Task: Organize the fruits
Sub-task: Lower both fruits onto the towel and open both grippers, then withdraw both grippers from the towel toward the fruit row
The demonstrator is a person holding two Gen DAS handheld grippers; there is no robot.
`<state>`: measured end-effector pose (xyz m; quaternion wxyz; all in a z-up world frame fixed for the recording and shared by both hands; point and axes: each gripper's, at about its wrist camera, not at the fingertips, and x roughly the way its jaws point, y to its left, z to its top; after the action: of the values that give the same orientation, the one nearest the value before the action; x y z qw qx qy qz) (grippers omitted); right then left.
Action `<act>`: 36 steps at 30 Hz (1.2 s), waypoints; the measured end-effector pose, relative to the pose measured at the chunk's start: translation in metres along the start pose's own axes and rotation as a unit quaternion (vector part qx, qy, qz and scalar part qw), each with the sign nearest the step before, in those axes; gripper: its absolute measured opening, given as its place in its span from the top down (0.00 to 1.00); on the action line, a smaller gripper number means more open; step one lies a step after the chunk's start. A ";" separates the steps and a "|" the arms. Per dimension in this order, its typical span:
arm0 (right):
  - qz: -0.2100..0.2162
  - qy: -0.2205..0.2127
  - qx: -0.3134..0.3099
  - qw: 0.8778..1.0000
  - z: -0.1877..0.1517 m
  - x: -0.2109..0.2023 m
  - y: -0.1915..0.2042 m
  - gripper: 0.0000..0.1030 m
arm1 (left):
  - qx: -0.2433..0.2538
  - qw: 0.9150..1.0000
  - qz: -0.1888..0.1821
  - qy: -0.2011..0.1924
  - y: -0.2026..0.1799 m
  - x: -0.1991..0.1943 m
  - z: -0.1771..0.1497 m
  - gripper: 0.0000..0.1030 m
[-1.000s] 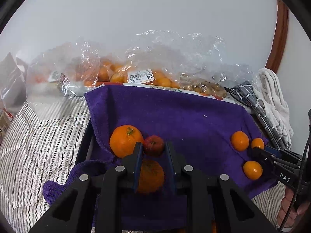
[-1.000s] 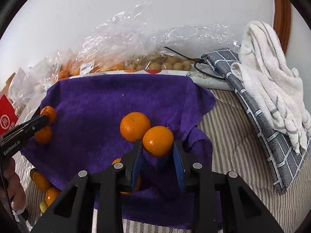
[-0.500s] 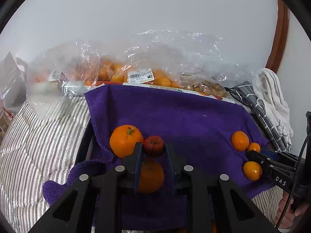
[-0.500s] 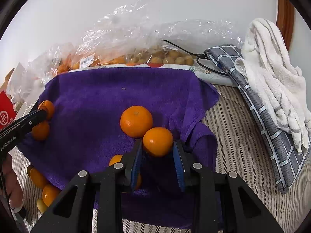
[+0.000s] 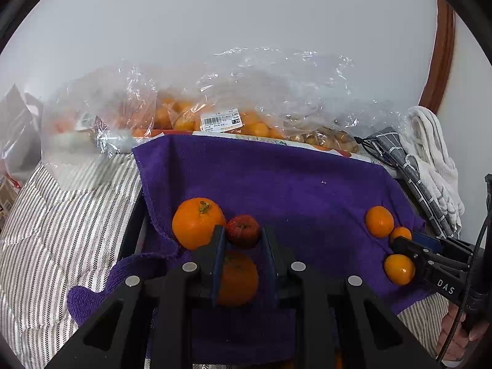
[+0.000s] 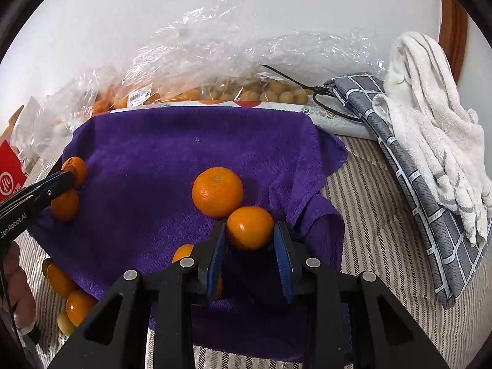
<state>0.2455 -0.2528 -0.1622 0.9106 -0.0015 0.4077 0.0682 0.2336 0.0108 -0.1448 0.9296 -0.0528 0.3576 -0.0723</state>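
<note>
A purple towel (image 5: 276,184) lies on the striped bed and holds the fruit. My left gripper (image 5: 243,236) is shut on a small red fruit (image 5: 243,230), low over the towel's near left corner. A large orange (image 5: 196,221) sits just left of it and another orange (image 5: 238,278) lies under the jaws. My right gripper (image 6: 249,230) is shut on a small orange (image 6: 249,227) over the towel's right edge (image 6: 184,153), touching or just in front of a larger orange (image 6: 217,191). It also shows in the left wrist view (image 5: 409,247), among three small oranges there.
Clear plastic bags of oranges (image 5: 215,120) and small tan fruits (image 6: 270,93) lie along the wall behind the towel. A white towel (image 6: 430,123) and grey checked cloth (image 6: 415,178) lie at right. Loose oranges (image 6: 70,301) lie off the towel's front left corner.
My right gripper has moved slightly forward and lower with the small orange, nearer the larger orange. The left gripper has stayed almost still with the red fruit.
</note>
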 end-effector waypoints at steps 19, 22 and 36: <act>0.000 -0.051 -0.008 0.999 -0.002 -0.024 0.009 0.54 | -0.009 0.999 -0.011 -0.030 0.003 -0.018 -0.001 0.65; 0.003 -0.058 -0.010 0.998 -0.003 -0.025 0.010 0.54 | -0.003 0.999 -0.008 -0.045 0.003 -0.028 -0.002 0.63; 0.023 -0.056 0.017 0.998 -0.015 -0.060 0.020 0.53 | 0.006 1.000 -0.008 -0.029 0.035 -0.073 -0.031 0.63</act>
<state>0.1922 -0.2417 -0.1268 0.9300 0.0270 0.3573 0.0819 0.1626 0.0564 -0.1253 0.9391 -0.0521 0.3300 -0.0804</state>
